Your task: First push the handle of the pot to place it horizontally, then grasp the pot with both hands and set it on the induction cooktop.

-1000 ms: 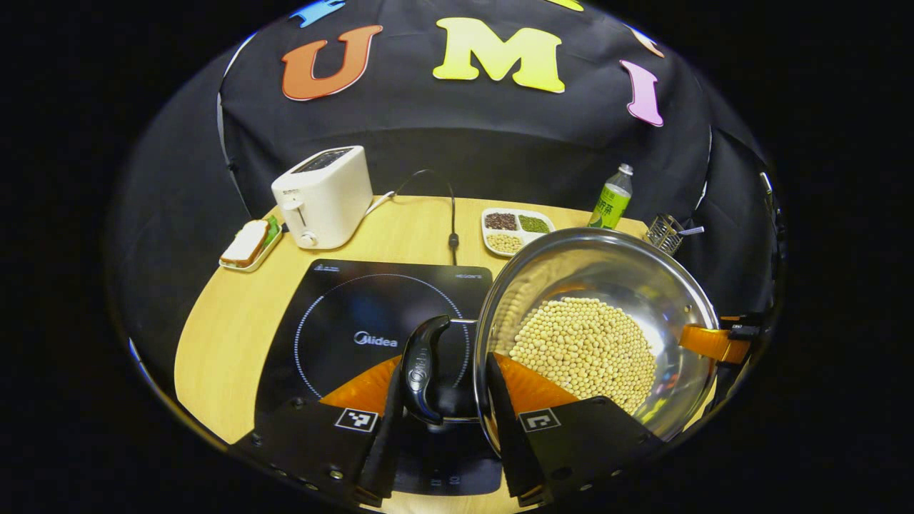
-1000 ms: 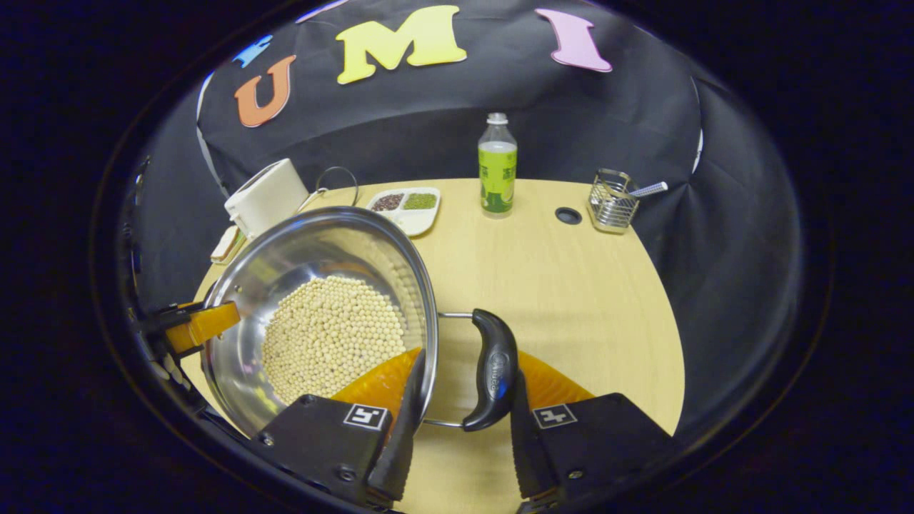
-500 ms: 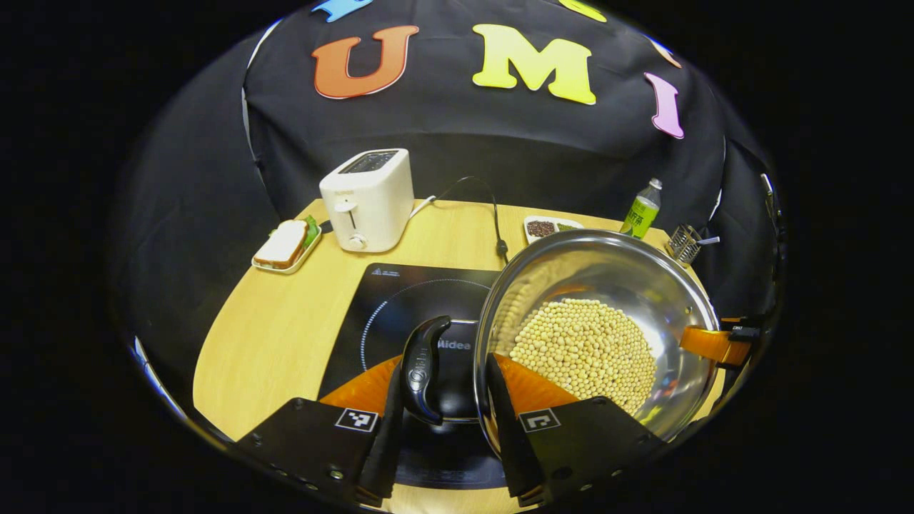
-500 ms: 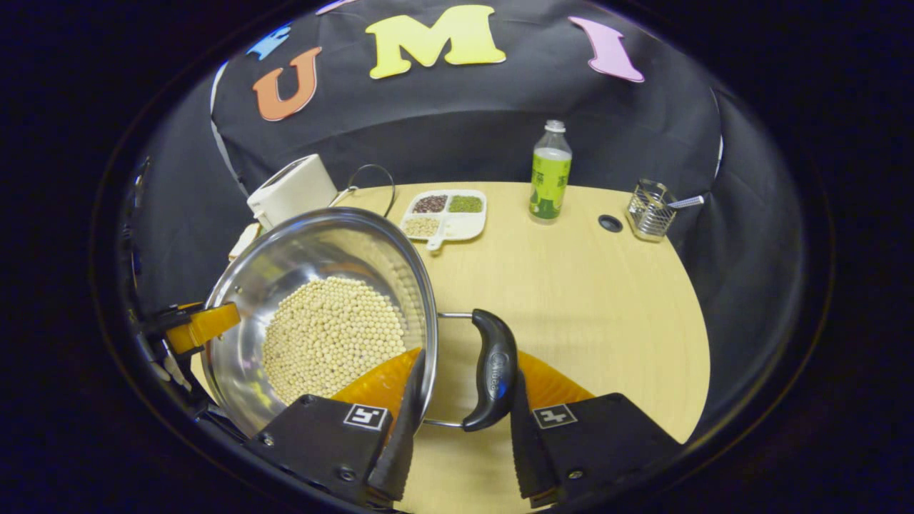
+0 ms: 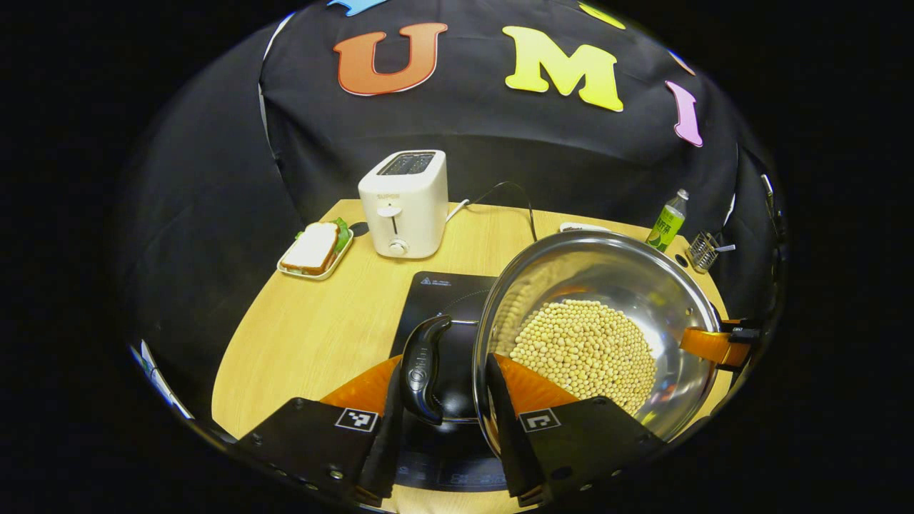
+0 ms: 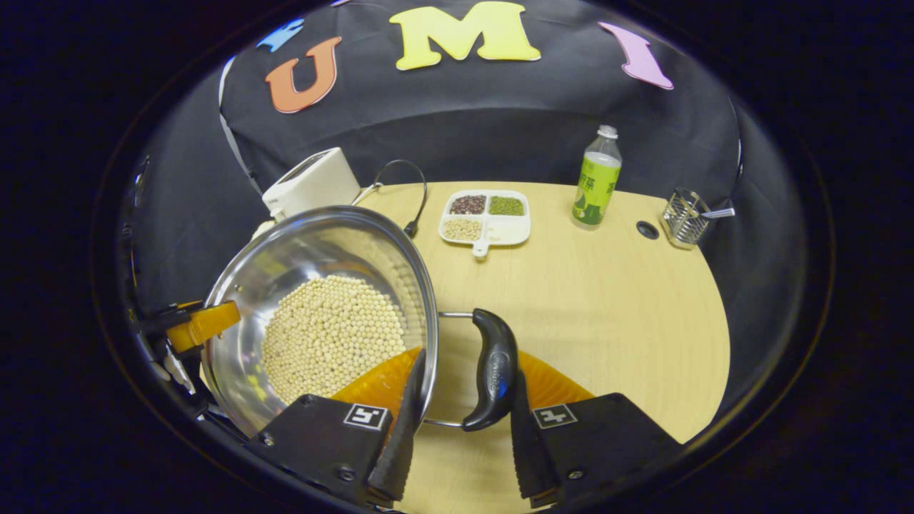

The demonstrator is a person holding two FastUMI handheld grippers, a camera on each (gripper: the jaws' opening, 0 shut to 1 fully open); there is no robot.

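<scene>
Both grippers are clamped on the pot (image 5: 593, 335): left gripper (image 5: 441, 421) on one handle (image 5: 423, 368), right gripper (image 6: 460, 421) on the opposite handle (image 6: 493, 368). Handles are set horizontally, outward. Pot, filled with soybeans (image 6: 328, 335), is held level partly over the induction cooktop (image 5: 443, 293).

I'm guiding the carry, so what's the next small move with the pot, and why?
Probably lower it. Both grippers, left and right, clamp the pot by its handles, and the cooktop lies under its left edge, so keep it level for the beans.
</scene>
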